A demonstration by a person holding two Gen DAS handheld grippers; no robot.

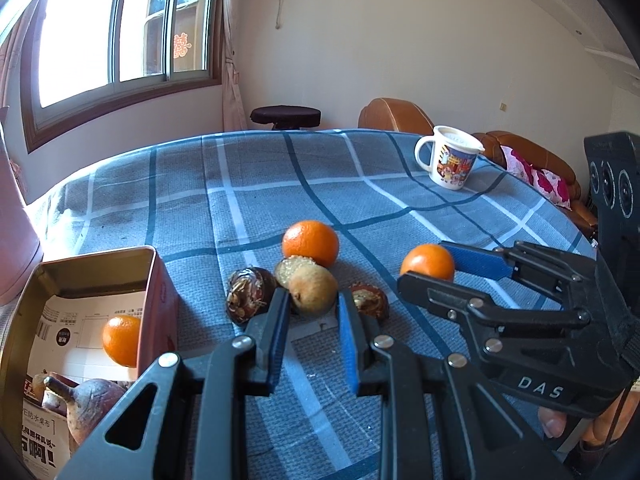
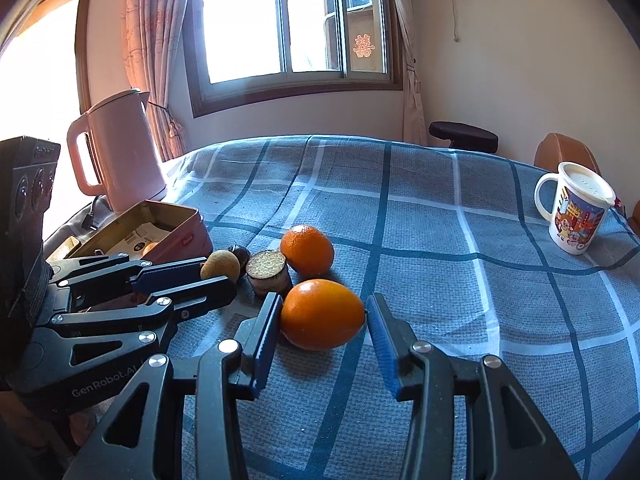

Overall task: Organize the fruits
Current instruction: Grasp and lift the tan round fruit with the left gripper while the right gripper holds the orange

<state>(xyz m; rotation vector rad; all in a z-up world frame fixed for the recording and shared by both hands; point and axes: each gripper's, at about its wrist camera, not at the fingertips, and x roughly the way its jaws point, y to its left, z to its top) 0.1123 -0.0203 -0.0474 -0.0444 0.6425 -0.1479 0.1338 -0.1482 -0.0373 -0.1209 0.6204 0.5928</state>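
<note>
Three oranges are counted. One orange (image 2: pixel 320 314) is clamped between the blue ribbed pads of the right gripper (image 2: pixel 322 308), both pads pressing on its smooth, glossy skin; it is seen low over the tablecloth (image 1: pixel 280 184), but whether it rests on the cloth cannot be told. A second orange (image 1: pixel 310 242), round and finely dimpled, lies free on the cloth just behind the group of brown fruits. A third orange (image 1: pixel 120 340) is found inside the tin box (image 1: pixel 96 256), at the left side of the table.

One oval brown fruit (image 1: pixel 316 292), with matt and fuzzy skin, is gripped at the fingertips of the left gripper (image 1: pixel 314 300), whose jaws are closed on it. Two dark round fruits (image 1: pixel 250 294) with rough, fibrous surface are seen beside it, one at each side. One cut piece (image 1: pixel 290 270) with a flat, grainy yellow face stands touching the second orange.

The tin box is rectangular, of metal, with rounded corners and printed paper inside. One dull, wrinkled root-like piece (image 1: pixel 94 404) is also kept in it. The tablecloth is woven, blue-grey, with checked lines. One white printed mug (image 1: pixel 450 158) and one pink plastic kettle (image 2: pixel 120 148) are counted.
</note>
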